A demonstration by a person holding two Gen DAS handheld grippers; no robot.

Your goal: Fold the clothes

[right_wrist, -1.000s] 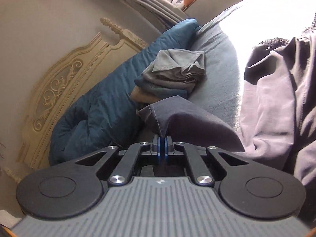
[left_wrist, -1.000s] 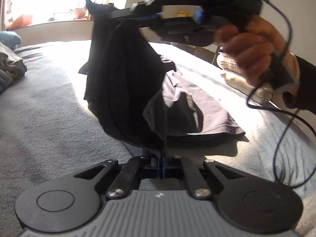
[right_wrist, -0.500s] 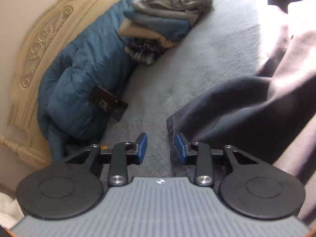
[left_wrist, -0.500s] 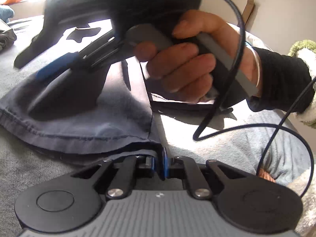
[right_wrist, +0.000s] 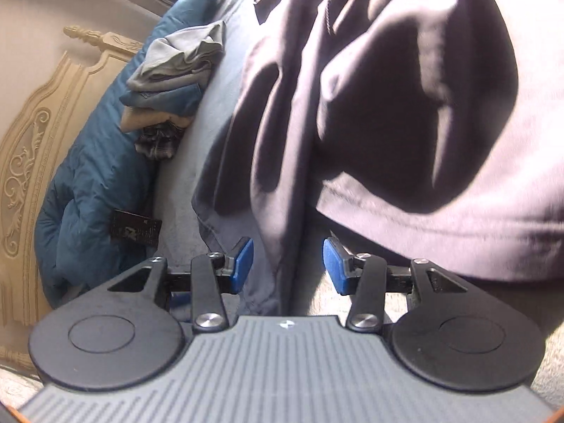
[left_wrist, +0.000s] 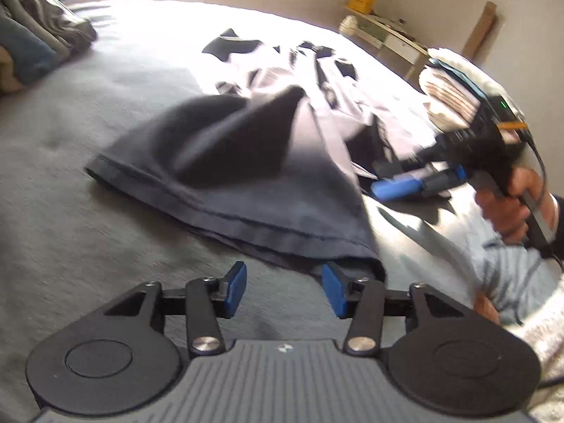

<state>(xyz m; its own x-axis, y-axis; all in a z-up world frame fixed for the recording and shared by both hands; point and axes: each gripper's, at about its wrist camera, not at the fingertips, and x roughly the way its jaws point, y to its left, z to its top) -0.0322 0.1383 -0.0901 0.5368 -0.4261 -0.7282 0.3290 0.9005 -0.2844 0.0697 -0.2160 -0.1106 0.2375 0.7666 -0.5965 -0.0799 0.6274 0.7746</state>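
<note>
Your left gripper [left_wrist: 283,287], jaws just parting and gripping nothing, is sitting nearest the dark garment's [left_wrist: 246,183] hem, which is probably running crosswise.

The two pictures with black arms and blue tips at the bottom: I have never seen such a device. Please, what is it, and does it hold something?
Each picture comes from a camera on a hand-held two-finger gripper, looking along its fingers. A person holds one in each hand. The left gripper and the right gripper have just been opening; both are open and grip nothing. A dark garment lies on the grey bed, its hem by the left fingers. Folded clothes are stacked near the headboard.
</note>
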